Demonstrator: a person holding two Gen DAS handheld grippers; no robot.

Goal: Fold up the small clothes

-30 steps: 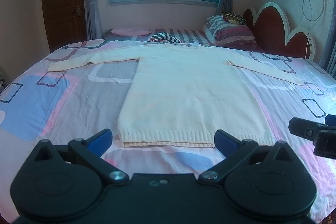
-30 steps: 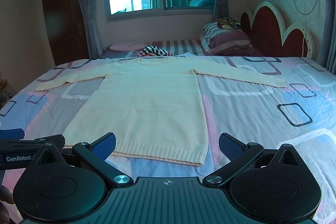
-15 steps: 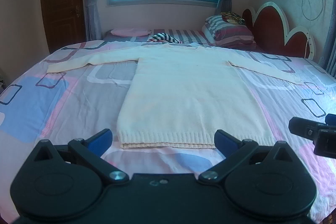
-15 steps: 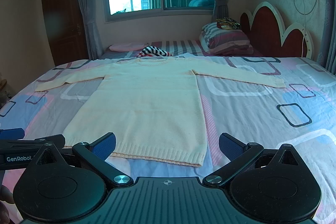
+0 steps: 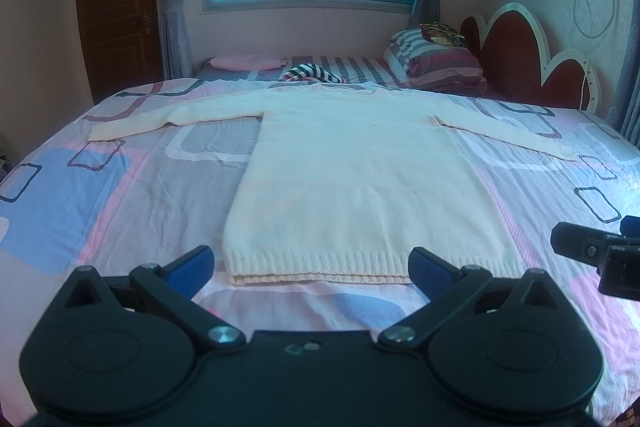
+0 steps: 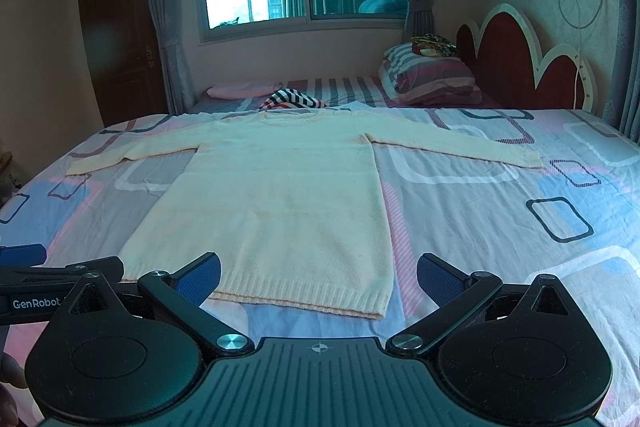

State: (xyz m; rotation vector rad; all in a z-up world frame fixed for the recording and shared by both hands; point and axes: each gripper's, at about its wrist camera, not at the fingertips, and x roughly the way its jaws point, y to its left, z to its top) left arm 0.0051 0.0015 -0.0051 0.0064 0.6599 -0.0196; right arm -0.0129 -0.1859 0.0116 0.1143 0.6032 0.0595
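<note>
A cream sweater (image 5: 360,179) lies flat and face up on the patterned bedsheet (image 5: 132,195), sleeves stretched out left and right, hem nearest. The left gripper (image 5: 311,261) hovers just short of the hem, fingers spread wide, holding nothing. The right gripper (image 6: 319,273) hovers beside the hem's right corner, likewise spread and empty

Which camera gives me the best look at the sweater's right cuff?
Right wrist: the cuff lies clear of the frame edge, ribbing visible. In the left wrist view the same cuff sits further toward the edge, smaller and more distorted.
</note>
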